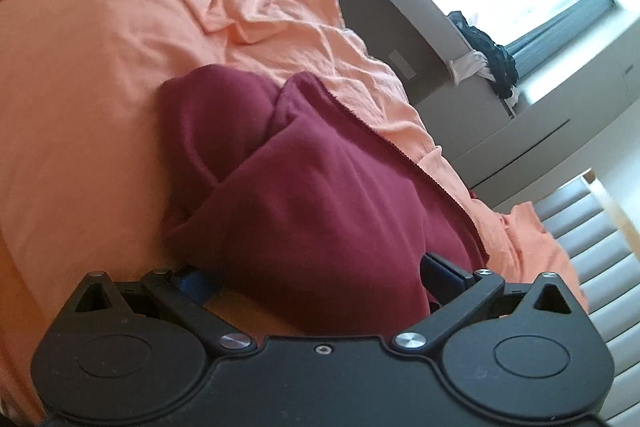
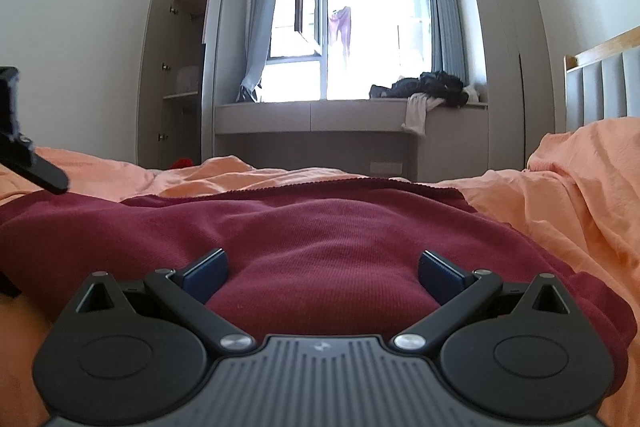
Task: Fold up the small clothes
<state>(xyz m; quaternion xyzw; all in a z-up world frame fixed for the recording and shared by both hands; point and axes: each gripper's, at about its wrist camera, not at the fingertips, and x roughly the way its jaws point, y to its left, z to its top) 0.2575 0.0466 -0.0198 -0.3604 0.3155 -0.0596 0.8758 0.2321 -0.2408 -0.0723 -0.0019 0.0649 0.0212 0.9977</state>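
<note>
Both sets of jaws stand wide apart with nothing clamped between them. On the left gripper (image 1: pixel 320 277) the maroon garment (image 1: pixel 304 187) bulges up between the blue pads (image 1: pixel 440 269), and whether cloth touches them I cannot tell. The right gripper (image 2: pixel 322 277) sits low over the same maroon garment (image 2: pixel 320 247), its pads (image 2: pixel 206 273) resting at the cloth's surface. That garment lies bunched on the orange bedsheet (image 2: pixel 568 187), its far hem running straight across. Beyond the bed, dark clothes (image 2: pixel 432 87) are heaped on the window ledge (image 2: pixel 312 111), right of centre. An open wardrobe (image 2: pixel 176 75) stands at the far left.
</note>
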